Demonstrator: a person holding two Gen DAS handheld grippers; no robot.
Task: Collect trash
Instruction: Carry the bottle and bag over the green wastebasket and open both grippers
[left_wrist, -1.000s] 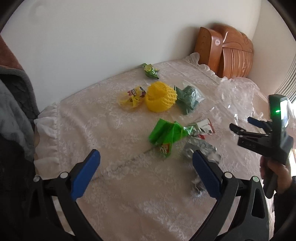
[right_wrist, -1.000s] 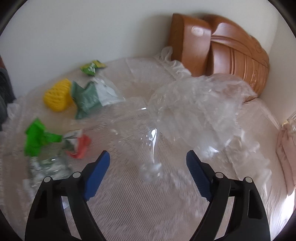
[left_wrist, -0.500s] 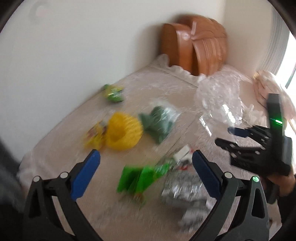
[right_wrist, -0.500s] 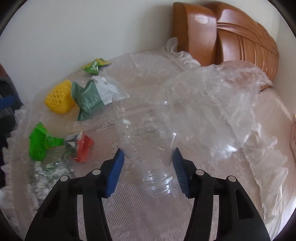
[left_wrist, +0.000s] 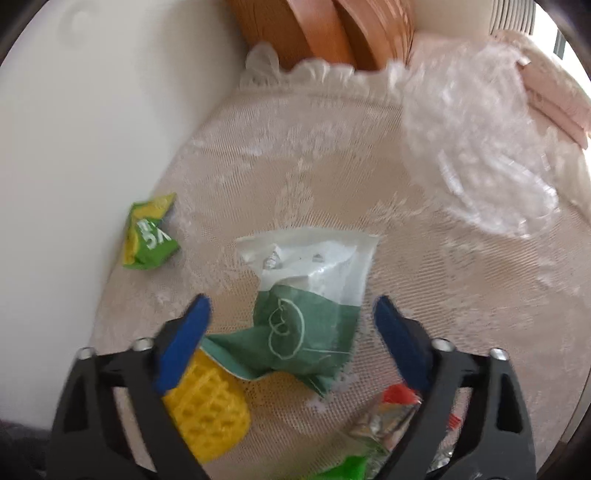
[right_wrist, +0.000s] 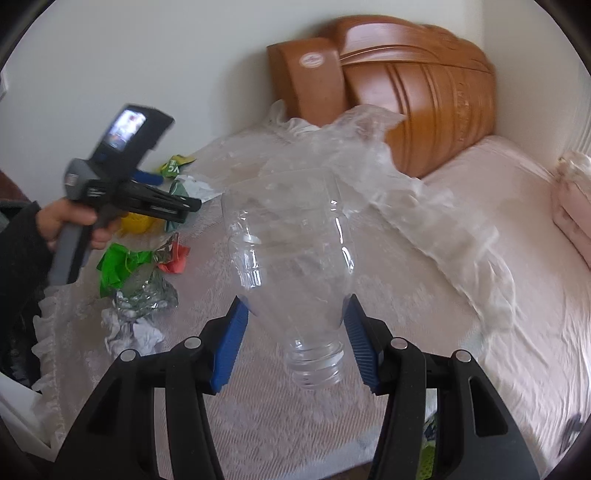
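Observation:
My right gripper (right_wrist: 295, 314) is shut on a clear plastic bottle (right_wrist: 291, 243), neck toward the camera, lifted above the lace-covered table (right_wrist: 258, 424). My left gripper (left_wrist: 291, 314) is open, its jaws on either side of a green and white wrapper (left_wrist: 314, 295) lying on the table (left_wrist: 295, 166). The left gripper also shows in the right wrist view (right_wrist: 173, 195), over the trash pile. A yellow foam net (left_wrist: 210, 402), a green and yellow packet (left_wrist: 147, 232), a red and silver wrapper (left_wrist: 388, 410) and a bright green bag (right_wrist: 118, 264) lie around.
A large clear plastic bag (left_wrist: 476, 147) lies at the table's far right, also in the right wrist view (right_wrist: 388, 177). Crumpled foil and white paper (right_wrist: 140, 310) lie near the frilled table edge. A wooden headboard (right_wrist: 406, 81) and a pink bed (right_wrist: 498, 221) stand behind.
My right gripper closed on the clear bottle and lifted it. My left gripper moved forward over the trash to straddle the green and white wrapper.

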